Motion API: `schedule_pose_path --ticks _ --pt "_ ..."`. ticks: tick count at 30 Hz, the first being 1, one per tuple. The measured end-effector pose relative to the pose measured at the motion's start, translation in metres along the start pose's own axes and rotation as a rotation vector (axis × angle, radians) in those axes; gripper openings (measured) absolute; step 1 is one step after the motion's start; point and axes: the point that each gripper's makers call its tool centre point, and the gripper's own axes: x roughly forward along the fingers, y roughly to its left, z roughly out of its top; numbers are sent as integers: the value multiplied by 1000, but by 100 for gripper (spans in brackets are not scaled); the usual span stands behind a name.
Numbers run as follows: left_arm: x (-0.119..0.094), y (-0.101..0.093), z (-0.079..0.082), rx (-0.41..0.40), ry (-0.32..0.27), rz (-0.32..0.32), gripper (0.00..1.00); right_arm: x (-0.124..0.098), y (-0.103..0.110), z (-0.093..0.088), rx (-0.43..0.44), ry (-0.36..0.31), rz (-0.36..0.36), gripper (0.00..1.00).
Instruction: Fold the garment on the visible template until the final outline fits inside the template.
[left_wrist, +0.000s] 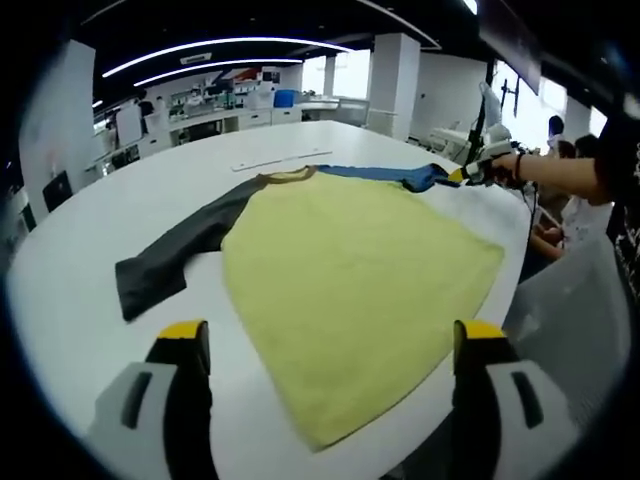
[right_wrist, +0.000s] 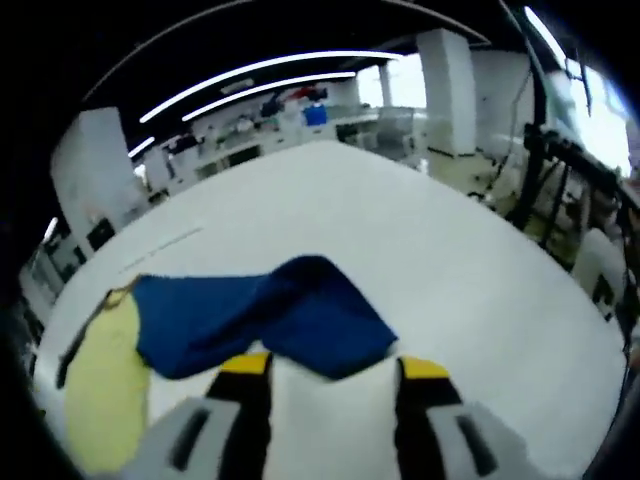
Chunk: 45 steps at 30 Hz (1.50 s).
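Note:
A long-sleeved garment lies flat on the white table (left_wrist: 80, 270). Its body is yellow (left_wrist: 350, 270), with a dark grey sleeve (left_wrist: 170, 255) stretched out to the left and a blue sleeve (left_wrist: 380, 175) running right from the collar. My left gripper (left_wrist: 332, 335) is wide open over the near hem of the yellow body. My right gripper (left_wrist: 470, 175) is at the blue sleeve's end. In the right gripper view the blue sleeve (right_wrist: 270, 315) is bunched, and its cuff lies between the parted tips of the right gripper (right_wrist: 335, 365). A strip of yellow body (right_wrist: 100, 385) shows at the left.
A faint thin line (left_wrist: 280, 160) is marked on the table beyond the collar. A person's arm (left_wrist: 560, 175) reaches in from the right, and people sit past the table's right edge. Desks and pillars stand far behind. The table edge curves close under the yellow hem.

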Motion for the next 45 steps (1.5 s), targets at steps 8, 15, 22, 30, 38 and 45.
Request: schedule_pose_path --ticks 8,15,22,30,38,45 --pt "2 -2 -3 13 12 -1 98 9 -2 -1 53 17 -34 28" --pt "2 -1 -4 11 18 3 97 9 1 0 50 4 -49 13" --pt "1 1 -4 14 19 9 96 10 -4 4 21 4 -55 0" --pt "1 2 -3 15 15 13 96 -2 -9 24 -77 -14 -36 0" --pt "2 1 -2 22 15 6 96 -23 -13 39 -96 -8 -15 0" --pt "3 -1 0 24 12 0 96 -31 -32 48 -107 -2 -50 0"
